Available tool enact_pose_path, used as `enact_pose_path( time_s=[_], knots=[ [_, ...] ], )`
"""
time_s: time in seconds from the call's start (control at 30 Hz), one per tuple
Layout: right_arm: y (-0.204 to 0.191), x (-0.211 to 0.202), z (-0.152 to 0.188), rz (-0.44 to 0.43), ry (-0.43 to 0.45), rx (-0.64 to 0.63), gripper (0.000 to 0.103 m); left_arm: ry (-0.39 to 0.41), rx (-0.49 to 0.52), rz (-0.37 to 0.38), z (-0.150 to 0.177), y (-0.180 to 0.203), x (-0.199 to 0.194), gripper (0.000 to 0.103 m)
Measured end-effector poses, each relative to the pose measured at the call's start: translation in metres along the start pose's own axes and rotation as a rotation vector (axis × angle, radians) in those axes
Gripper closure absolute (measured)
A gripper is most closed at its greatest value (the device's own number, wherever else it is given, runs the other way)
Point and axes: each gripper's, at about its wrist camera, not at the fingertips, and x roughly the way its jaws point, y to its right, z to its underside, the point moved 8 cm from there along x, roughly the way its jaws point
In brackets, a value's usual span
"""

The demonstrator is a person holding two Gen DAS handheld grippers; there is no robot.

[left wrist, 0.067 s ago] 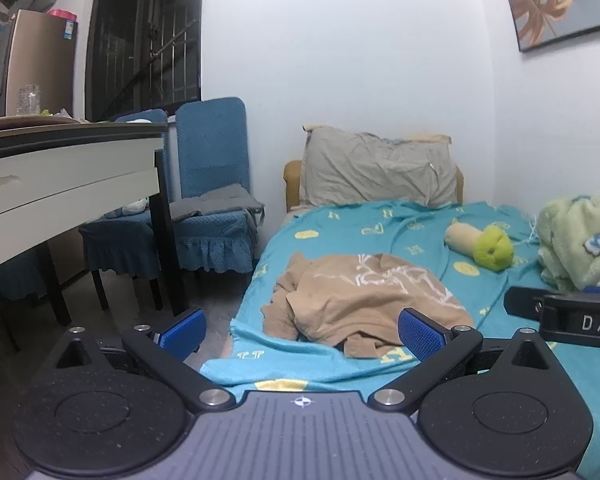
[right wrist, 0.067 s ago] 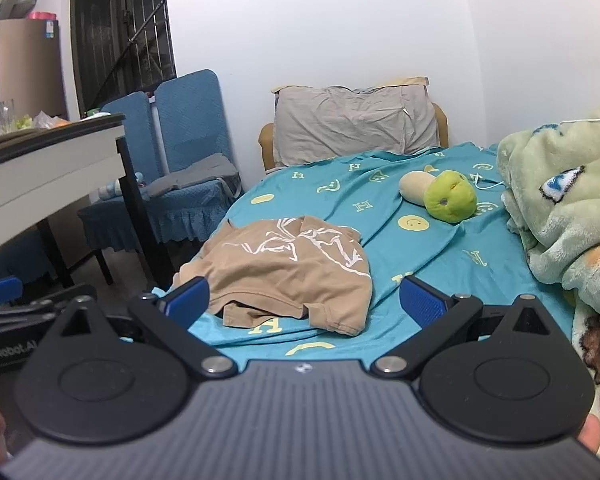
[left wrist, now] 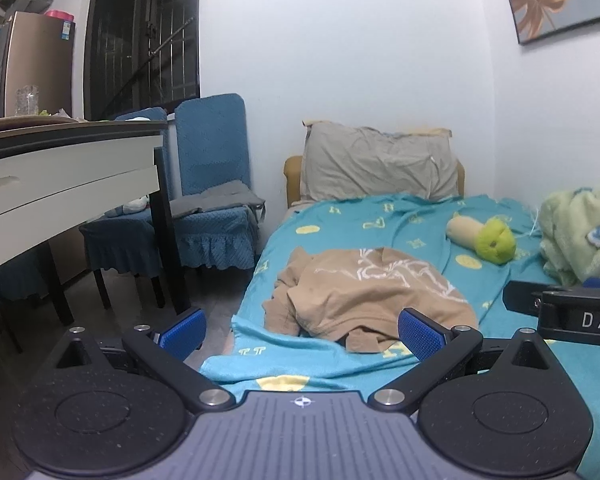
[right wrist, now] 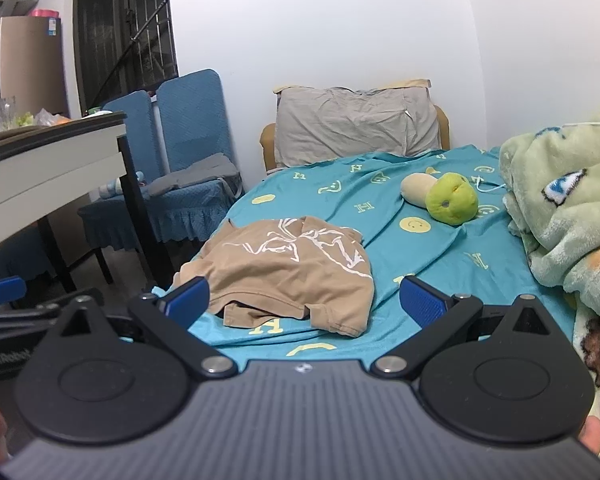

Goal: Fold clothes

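left wrist view shows the left gripper [left wrist: 300, 326] with its blue fingers [left wrist: 422, 334] spread wide and nothing between them, held off the near edge of the bed [left wrist: 340, 360]; right wrist view shows the right gripper [right wrist: 302, 300] the same way, fingers [right wrist: 422, 300] wide apart and empty, also short of the bed edge. past both sets of fingers lies the shirt [left wrist: 364, 292], a tan one with a white line print, dropped in a loose heap on the teal sheet [right wrist: 420, 264] near the bed's left side, close to the near end. it is rumpled, not flat: one part is bunched up toward the left edge, and at the near side a hem or sleeve end sticks out from under the top layer. it is not lying folded. by the look of it the shirt is light, thin and limp, so it should sag and fold over itself wherever it is lifted, and a pinch may catch two layers at once or drag the sheet with it. the safer places to take hold seem to be the free edges at the near side, one for each gripper, well apart, so the cloth can be spread out flat. farther off sit a green and cream soft toy [right wrist: 444, 196], a grey pillow [right wrist: 356, 124] at the head of the bed, a fluffy green blanket [right wrist: 560, 208] on the right, and blue chairs [left wrist: 212, 184] beside a worktop [left wrist: 60, 168] on the left.
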Motion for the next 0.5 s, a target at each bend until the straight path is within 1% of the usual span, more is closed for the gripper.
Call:
enact_pose_path(
  time_s=[0.1,0.17,0.23,0.3,0.33,0.37,0.5],
  knots=[
    [0.003,-0.001,0.000,-0.002,-0.006,0.005,0.000,-0.018,0.020,-0.009,0.001,0.001,-0.001,0.000],
    [-0.001,0.007,-0.005,0.010,-0.027,-0.023,0.000,-0.030,0.033,-0.014,0.002,0.002,-0.001,0.000],
    [-0.002,0.001,-0.001,0.013,0.002,-0.034,0.000,-0.041,0.032,-0.016,0.002,0.003,0.001,0.000],
    [-0.003,0.002,-0.001,0.016,0.008,-0.033,0.000,-0.052,0.022,-0.017,0.001,0.004,0.006,0.000],
    [-0.002,0.002,-0.002,0.010,0.009,-0.025,0.000,-0.044,0.014,-0.014,0.008,-0.001,0.009,0.000],
    [-0.003,-0.001,-0.001,0.008,0.016,-0.026,0.000,-0.044,0.010,-0.016,0.008,-0.002,0.010,0.000],
    [-0.001,-0.002,-0.002,0.023,0.018,-0.014,0.000,-0.047,-0.001,-0.022,0.008,-0.001,0.011,0.000]
  ],
)
